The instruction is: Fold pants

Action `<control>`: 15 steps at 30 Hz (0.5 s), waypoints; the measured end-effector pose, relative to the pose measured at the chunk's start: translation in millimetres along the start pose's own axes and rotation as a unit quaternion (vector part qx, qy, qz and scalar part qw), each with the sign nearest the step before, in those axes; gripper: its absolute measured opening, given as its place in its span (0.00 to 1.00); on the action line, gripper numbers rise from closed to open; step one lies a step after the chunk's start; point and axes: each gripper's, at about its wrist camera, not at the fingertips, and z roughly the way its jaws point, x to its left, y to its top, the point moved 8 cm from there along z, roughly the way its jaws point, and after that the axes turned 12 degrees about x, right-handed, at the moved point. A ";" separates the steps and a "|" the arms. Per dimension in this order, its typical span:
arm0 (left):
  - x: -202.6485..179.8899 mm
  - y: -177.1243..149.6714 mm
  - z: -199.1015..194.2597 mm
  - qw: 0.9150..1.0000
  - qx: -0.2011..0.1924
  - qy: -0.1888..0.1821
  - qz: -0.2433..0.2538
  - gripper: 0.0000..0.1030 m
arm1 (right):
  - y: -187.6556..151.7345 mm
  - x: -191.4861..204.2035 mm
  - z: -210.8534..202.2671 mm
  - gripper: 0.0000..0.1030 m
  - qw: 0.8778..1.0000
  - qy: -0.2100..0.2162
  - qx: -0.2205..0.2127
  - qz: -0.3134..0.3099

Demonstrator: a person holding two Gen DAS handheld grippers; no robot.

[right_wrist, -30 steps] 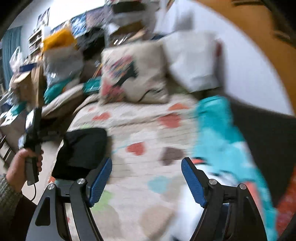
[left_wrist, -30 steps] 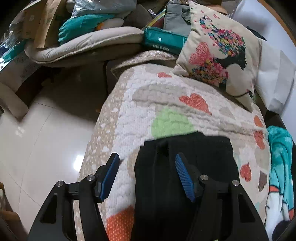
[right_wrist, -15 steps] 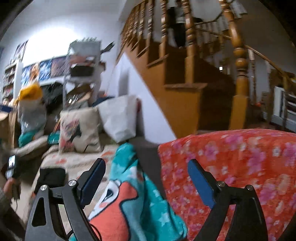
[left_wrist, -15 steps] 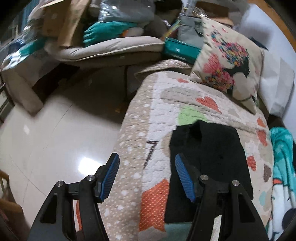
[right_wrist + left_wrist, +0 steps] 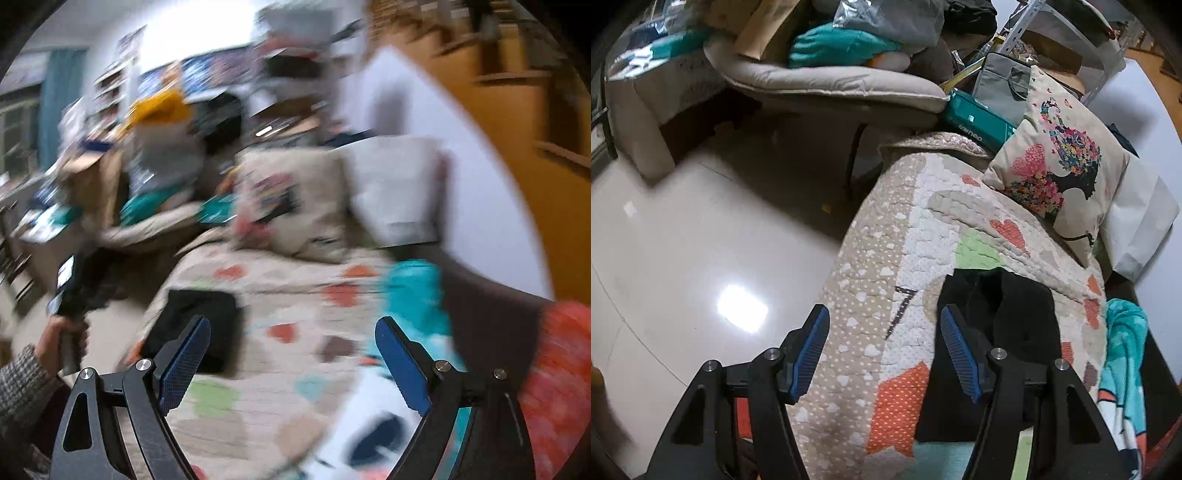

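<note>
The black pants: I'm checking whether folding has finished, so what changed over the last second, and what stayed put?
The left hand-held gripper drew back from over the black pants, its jaws open and empty throughout. The right hand-held gripper swung away toward the stairs, then back over the quilt; its view is blurred. Nothing was grasped or released. The pants stayed folded on the quilt, the pillow in place.

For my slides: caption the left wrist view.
Open left gripper hovers beside folded black pants on heart-patterned quilt.
</note>
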 end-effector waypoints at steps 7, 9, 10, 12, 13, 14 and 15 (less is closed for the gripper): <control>-21.3 -0.5 22.1 0.998 0.034 -0.046 0.007 0.60 | 18.4 95.6 165.1 0.91 0.984 0.106 0.123 -0.065; -30.2 -1.1 28.2 0.997 0.043 -0.061 0.014 0.60 | 17.3 103.7 203.7 0.91 0.980 0.117 0.149 -0.055; -33.4 -1.7 30.6 0.997 0.048 -0.067 0.016 0.60 | 15.6 104.6 221.6 0.91 0.979 0.120 0.160 -0.047; -40.8 -4.0 41.7 0.994 0.067 -0.083 0.014 0.61 | 16.1 102.1 257.7 0.90 0.973 0.134 0.185 -0.024; -43.9 -5.9 49.4 0.993 0.080 -0.091 0.009 0.61 | 15.4 98.3 267.7 0.90 0.972 0.137 0.192 -0.013; -45.4 -6.8 55.1 0.991 0.090 -0.096 0.006 0.61 | 14.2 94.5 279.7 0.90 0.970 0.142 0.199 -0.001; -47.1 -9.0 65.5 0.989 0.106 -0.098 -0.001 0.61 | 14.4 89.0 291.9 0.90 0.968 0.147 0.205 0.009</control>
